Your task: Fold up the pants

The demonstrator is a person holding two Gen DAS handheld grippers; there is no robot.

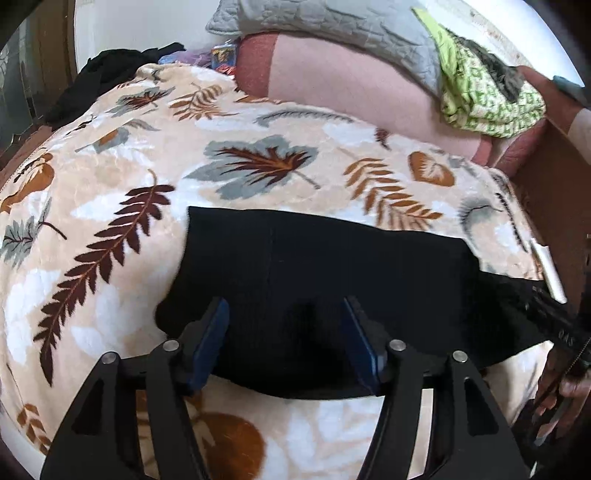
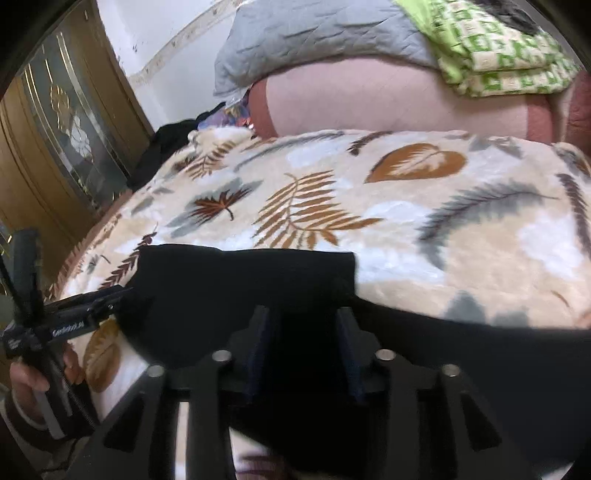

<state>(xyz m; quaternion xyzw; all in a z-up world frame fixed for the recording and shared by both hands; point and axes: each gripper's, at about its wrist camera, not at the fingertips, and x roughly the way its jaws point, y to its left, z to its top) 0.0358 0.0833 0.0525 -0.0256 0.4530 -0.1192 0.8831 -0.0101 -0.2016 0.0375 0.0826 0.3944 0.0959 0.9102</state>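
Observation:
Black pants [image 1: 332, 273] lie folded in a flat rectangle on the leaf-patterned blanket [image 1: 258, 122]. My left gripper [image 1: 284, 306] is open, its blue-padded fingers spread just over the near edge of the pants, holding nothing. In the right wrist view the pants [image 2: 240, 284] fill the lower middle. My right gripper [image 2: 304, 317] is open over the near part of the pants, its fingers a moderate gap apart. The right gripper also shows at the right edge of the left wrist view [image 1: 557, 317]. The left gripper shows at the left of the right wrist view [image 2: 118, 295].
A pink bolster [image 1: 351, 85], a grey quilted pillow [image 1: 332, 22] and a green patterned cloth [image 1: 487, 96] lie at the head of the bed. Dark clothes [image 1: 110, 70] sit at the far left. A wooden cabinet [image 2: 55, 147] stands left of the bed, wooden furniture [image 1: 554, 177] right.

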